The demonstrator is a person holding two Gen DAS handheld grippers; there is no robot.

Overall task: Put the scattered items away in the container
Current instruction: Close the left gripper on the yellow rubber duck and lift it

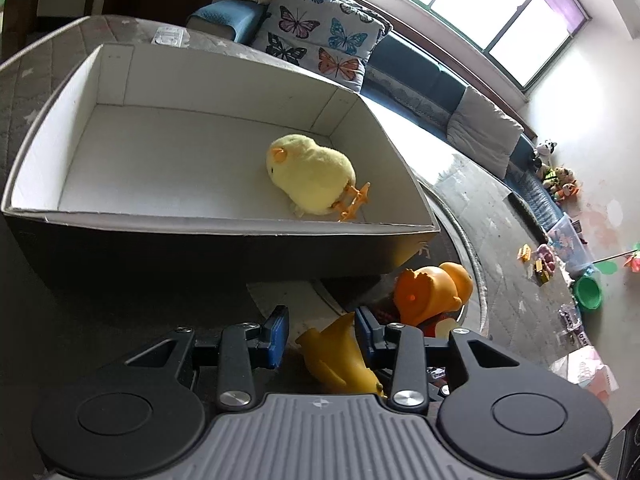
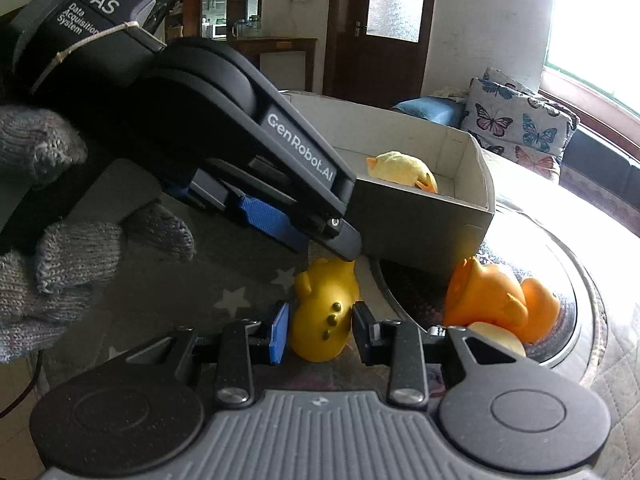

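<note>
A grey cardboard box (image 1: 240,228) with a white inside holds a yellow plush chick (image 1: 312,176). In front of it a yellow rubber toy (image 1: 340,360) lies between the fingers of my left gripper (image 1: 320,336), close to the right finger, with a gap at the left pad; the jaws stand wide. In the right wrist view my right gripper (image 2: 320,332) is shut on the yellow rubber toy (image 2: 324,312), a pad on each side. The left gripper (image 2: 320,240), in a gloved hand (image 2: 40,240), hangs just above it. An orange rubber duck (image 2: 492,300) lies to the right, near the box (image 2: 420,224).
The orange duck (image 1: 432,292) rests on a round shiny-rimmed surface (image 2: 560,272) beside a cream-coloured item (image 2: 496,336). Butterfly pillows (image 1: 316,36) and a dark sofa (image 1: 420,76) stand behind the box. Small toys and a green bowl (image 1: 588,292) lie far right.
</note>
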